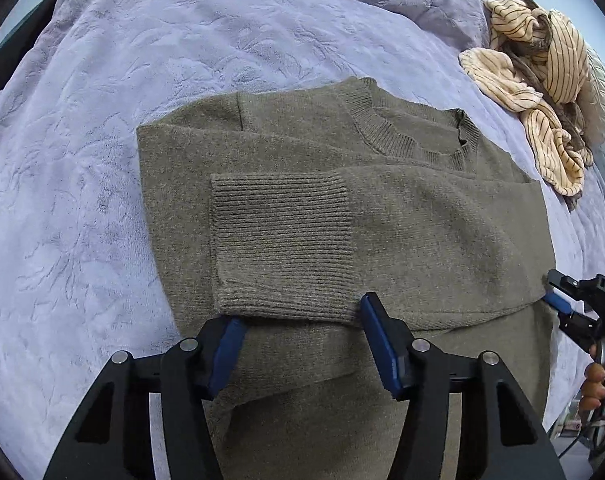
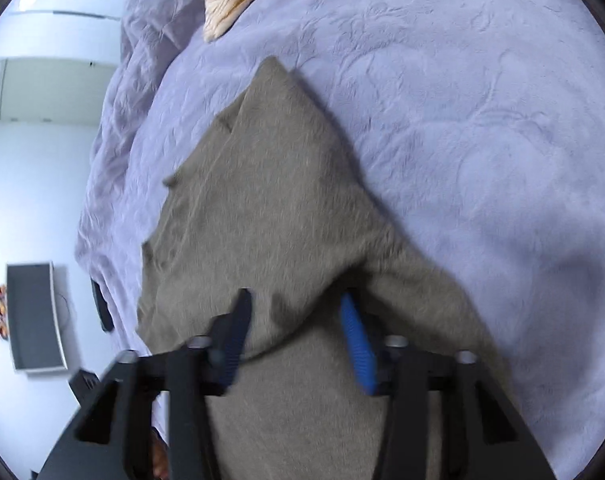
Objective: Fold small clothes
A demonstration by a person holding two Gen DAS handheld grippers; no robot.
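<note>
Blue-padded left claw [image 1: 302, 340] is standing spread, straddling the ribbed cuff [image 1: 282, 240] of the olive knit sweater [image 1: 422, 220], which is lying sleeve-folded on the bed's plush lavender blanket [image 1: 102, 160]. Right claw [image 2: 298, 328] is also standing apart over the sweater's bunched edge. Blanket is lying open leftward; a striped cream garment [image 1: 542, 80] is sitting crumpled far right.

The letters "DAS", cut off at the picture's edge, stand on the right tongs [image 1: 552, 294].

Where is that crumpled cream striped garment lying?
In the left wrist view, the crumpled cream striped garment lies upper right on the lilac blanket, beyond the olive knitted sweater's collar.
</note>
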